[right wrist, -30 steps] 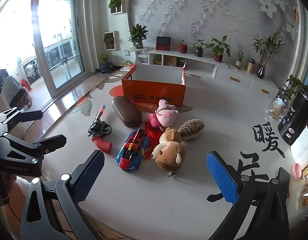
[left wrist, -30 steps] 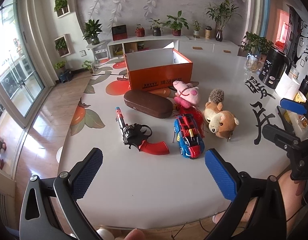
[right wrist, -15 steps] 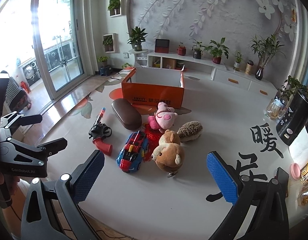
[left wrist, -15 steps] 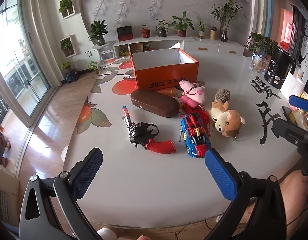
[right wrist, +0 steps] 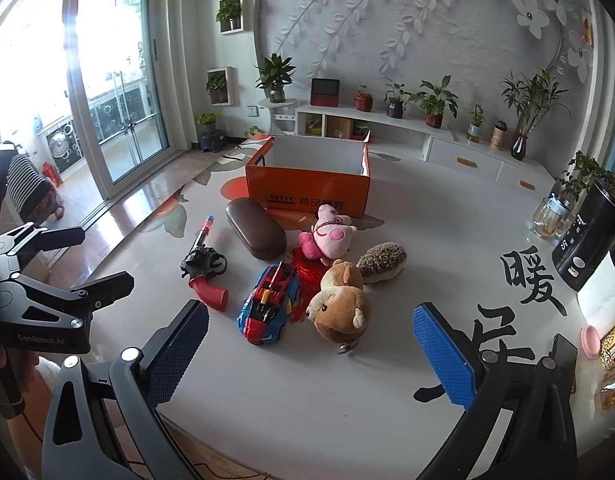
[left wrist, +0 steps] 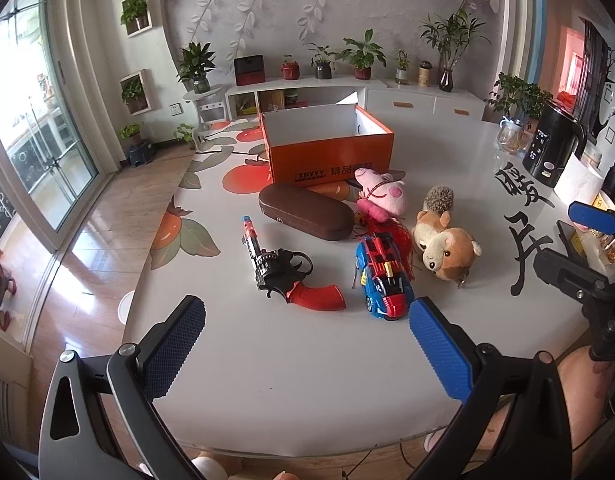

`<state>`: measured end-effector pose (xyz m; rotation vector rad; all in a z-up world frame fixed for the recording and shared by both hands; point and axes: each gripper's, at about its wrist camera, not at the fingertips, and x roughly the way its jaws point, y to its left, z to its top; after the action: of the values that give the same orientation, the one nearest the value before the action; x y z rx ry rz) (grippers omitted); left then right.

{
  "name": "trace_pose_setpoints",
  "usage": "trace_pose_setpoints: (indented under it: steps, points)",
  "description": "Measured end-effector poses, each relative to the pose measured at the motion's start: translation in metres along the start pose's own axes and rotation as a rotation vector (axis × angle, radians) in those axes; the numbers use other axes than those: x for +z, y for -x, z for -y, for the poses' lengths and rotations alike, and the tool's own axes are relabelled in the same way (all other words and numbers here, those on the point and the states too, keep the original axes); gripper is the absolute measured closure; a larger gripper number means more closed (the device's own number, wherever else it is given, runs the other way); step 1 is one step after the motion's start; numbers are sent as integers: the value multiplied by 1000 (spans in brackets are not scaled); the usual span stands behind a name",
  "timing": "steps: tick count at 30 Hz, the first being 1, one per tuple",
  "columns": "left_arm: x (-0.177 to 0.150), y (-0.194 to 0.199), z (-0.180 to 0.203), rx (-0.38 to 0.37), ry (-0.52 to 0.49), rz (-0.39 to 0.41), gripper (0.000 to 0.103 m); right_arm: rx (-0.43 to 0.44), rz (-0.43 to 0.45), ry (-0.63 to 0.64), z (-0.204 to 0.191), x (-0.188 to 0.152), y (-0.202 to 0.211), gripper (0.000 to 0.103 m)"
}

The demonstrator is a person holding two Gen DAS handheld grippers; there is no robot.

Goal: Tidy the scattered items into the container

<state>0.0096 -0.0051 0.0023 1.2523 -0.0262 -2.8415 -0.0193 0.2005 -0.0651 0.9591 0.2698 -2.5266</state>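
Observation:
An open orange box (left wrist: 327, 148) (right wrist: 307, 184) stands at the far side of the white table (left wrist: 307, 380). In front of it lie a brown case (left wrist: 305, 211) (right wrist: 255, 233), a toy revolver (left wrist: 285, 272) (right wrist: 203, 268) with a red grip, a blue and red toy car (left wrist: 381, 280) (right wrist: 269, 304), a pink plush pig (left wrist: 381, 196) (right wrist: 327, 236), a brown plush animal (left wrist: 445, 248) (right wrist: 341, 304) and a plush hedgehog (left wrist: 439, 200) (right wrist: 381, 267). My left gripper (left wrist: 307, 336) is open, near the revolver and car, holding nothing. My right gripper (right wrist: 309, 344) is open just short of the brown plush.
A black kettle (left wrist: 551, 148) (right wrist: 587, 236), a glass pot (right wrist: 549, 216) and small jars stand along the table's right edge. Black characters (right wrist: 523, 280) are printed on the tabletop. A low white cabinet (right wrist: 407, 136) with potted plants lines the back wall. Glass doors are at the left.
Both grippers have drifted slightly toward the toys, so the objects appear a bit closer and shifted right in the left wrist view. Nothing on the table has moved; both grippers stay open.

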Motion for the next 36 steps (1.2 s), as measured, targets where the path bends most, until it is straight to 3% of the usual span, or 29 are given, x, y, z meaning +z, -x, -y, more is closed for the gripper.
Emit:
trace_pose_setpoints:
  steps: [13,18,36]
  points:
    - [-2,-5,-4,-20,42,-12,0,1,8,-3,0,0,0,0]
    - [-5,-5,0,13,19,-2,0,-1,5,-3,1,0,-1,0]
    - [-3,-2,3,22,5,16,0,-7,4,-10,5,-3,-3,0]
